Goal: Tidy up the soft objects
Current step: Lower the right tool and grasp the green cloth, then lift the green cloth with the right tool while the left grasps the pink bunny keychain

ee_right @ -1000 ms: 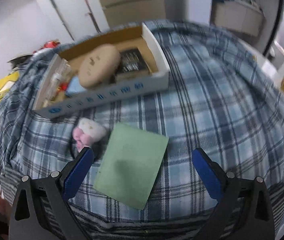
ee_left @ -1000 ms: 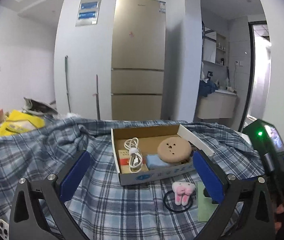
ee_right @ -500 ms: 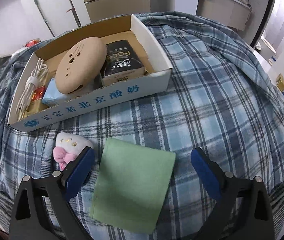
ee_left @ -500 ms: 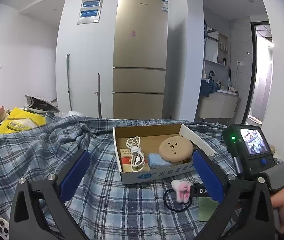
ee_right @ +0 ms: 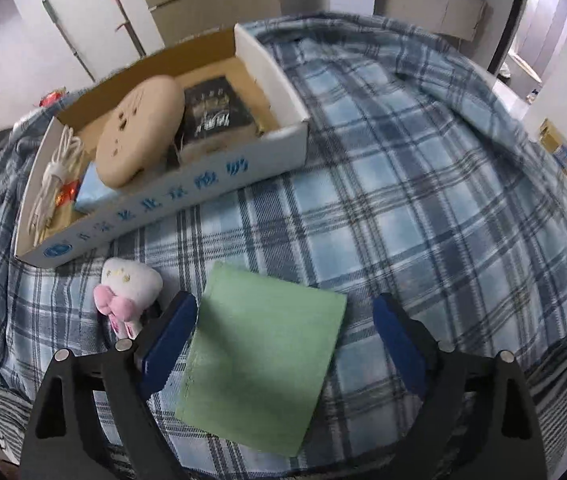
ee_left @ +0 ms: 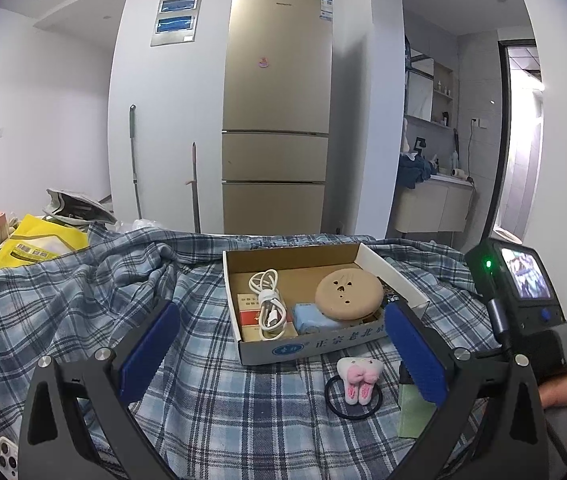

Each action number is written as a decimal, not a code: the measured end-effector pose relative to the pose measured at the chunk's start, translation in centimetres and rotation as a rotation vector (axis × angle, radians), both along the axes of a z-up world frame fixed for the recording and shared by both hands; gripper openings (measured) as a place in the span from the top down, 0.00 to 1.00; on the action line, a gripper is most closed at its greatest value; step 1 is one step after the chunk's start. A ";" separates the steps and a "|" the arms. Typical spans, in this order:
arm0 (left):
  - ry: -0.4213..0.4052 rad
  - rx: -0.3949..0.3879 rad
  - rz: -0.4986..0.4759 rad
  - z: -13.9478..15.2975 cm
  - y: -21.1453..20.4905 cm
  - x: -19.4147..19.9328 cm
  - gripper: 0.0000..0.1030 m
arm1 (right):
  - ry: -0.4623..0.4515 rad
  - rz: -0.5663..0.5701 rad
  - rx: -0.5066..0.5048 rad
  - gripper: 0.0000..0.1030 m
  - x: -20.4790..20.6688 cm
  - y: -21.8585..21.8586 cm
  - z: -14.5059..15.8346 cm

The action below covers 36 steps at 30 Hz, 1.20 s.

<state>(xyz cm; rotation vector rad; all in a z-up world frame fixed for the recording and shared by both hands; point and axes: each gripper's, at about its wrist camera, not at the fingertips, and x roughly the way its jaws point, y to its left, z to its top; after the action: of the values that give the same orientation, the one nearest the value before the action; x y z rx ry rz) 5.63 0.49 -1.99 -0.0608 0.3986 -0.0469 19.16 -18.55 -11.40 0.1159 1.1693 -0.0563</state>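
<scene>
Right gripper (ee_right: 283,336) has dropped lower over green cloth (ee_right: 261,360) before cardboard box (ee_right: 171,204), jaws spread; pickup looks imminent. Left gripper (ee_left: 279,346) spread, idle.

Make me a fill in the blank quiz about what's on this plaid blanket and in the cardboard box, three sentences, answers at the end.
1. The flat green cloth lies between the open fingers of the ____ gripper.
2. The white and pink plush tooth lies outside the shallow cardboard box, directly ____ of the cloth in the right wrist view.
3. Inside the box, the coiled white cable rests on a ____ and white packet.

Missing words: right; left; red
</scene>
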 end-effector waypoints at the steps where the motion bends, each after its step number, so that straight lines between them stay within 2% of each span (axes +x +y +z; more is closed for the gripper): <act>1: 0.001 -0.001 0.000 0.0 0.0 0.0 0.00 | 0.004 0.005 0.005 0.13 0.1 0.1 0.1; 5: 0.007 -0.007 -0.002 0.0 0.2 0.1 0.00 | 0.023 0.044 0.011 0.14 0.7 0.9 -0.2; 8: -0.005 -0.038 -0.021 0.1 0.5 -0.1 0.00 | 0.044 0.078 0.031 0.20 0.8 1.4 -0.6; 15: 0.000 -0.015 -0.003 0.1 0.4 0.0 0.00 | 0.002 0.143 -0.010 0.20 0.2 2.8 0.2; 17: 0.001 -0.015 -0.004 0.1 0.4 0.1 0.00 | 0.011 0.140 -0.045 0.20 0.3 2.8 0.1; 20: -0.001 -0.013 -0.006 0.1 0.3 0.1 0.00 | 0.044 0.116 -0.006 0.21 -0.1 2.1 -0.4; 27: -0.005 0.007 -0.013 -0.2 0.1 0.1 0.00 | 0.015 0.128 -0.022 0.32 -1.0 2.2 -0.3; 32: 0.002 0.003 -0.013 -0.3 0.2 0.1 0.00 | 0.006 0.238 -0.049 0.33 -1.0 2.8 -0.1; 36: 0.016 -0.001 -0.016 -0.4 0.3 0.3 0.00 | 0.053 0.418 -0.092 0.32 0.0 3.5 -0.1</act>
<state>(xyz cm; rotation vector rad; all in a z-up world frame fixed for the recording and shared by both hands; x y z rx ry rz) 5.98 0.77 -2.35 -0.0587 0.4151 -0.0621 19.14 -15.09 -11.49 -0.2128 1.2214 0.2568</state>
